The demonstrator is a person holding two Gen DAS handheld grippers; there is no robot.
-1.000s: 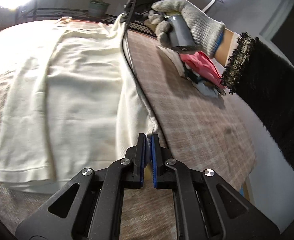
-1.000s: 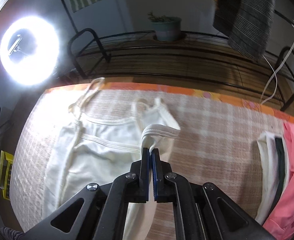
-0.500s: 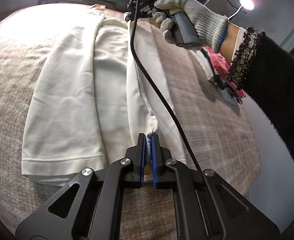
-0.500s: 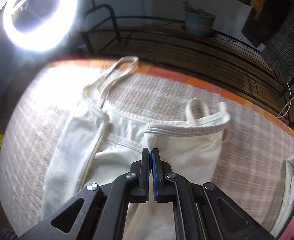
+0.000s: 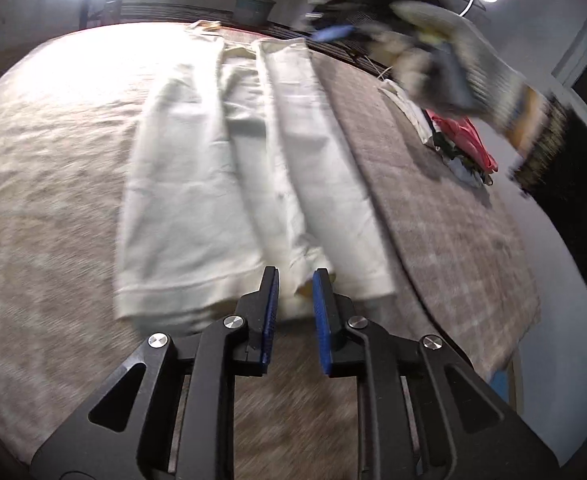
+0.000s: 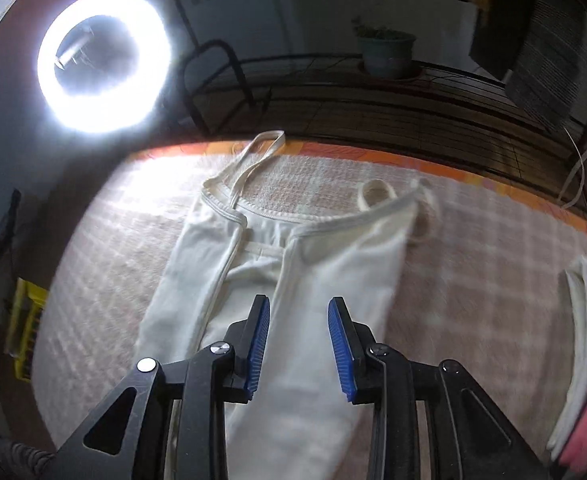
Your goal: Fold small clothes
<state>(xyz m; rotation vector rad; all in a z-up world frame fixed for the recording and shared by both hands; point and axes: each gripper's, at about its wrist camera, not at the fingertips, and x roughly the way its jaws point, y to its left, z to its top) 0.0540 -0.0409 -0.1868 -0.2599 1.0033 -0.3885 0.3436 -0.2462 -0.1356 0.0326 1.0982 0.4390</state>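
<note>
The cream camisole (image 5: 249, 168) lies flat on the tabletop (image 5: 445, 232), which is covered with a plaid beige cloth, and both long sides of the garment are folded in toward its middle so it forms a narrow strip. In the right wrist view the camisole (image 6: 305, 280) shows its strap end: one thin strap loops out toward the far orange edge of the tabletop (image 6: 473, 280), and another curls in a small ring by the right flap's top hem. The left gripper (image 5: 295, 286) sits at the hem end, its blue-padded jaws parted with nothing between them, the cloth's folded corner just beyond the tips. The right gripper (image 6: 298, 312) hangs over the folded right flap, jaws likewise spread wide and holding nothing. In the left wrist view the gloved right hand (image 5: 449, 64) appears blurred above the far right of the tabletop. A pile of folded clothes (image 5: 459, 144), pink and white among them, rests near the right edge. A ring light (image 6: 103, 62) glares at the left, and a potted plant (image 6: 387, 54) stands on a dark metal rack (image 6: 333, 96) behind the tabletop.
</note>
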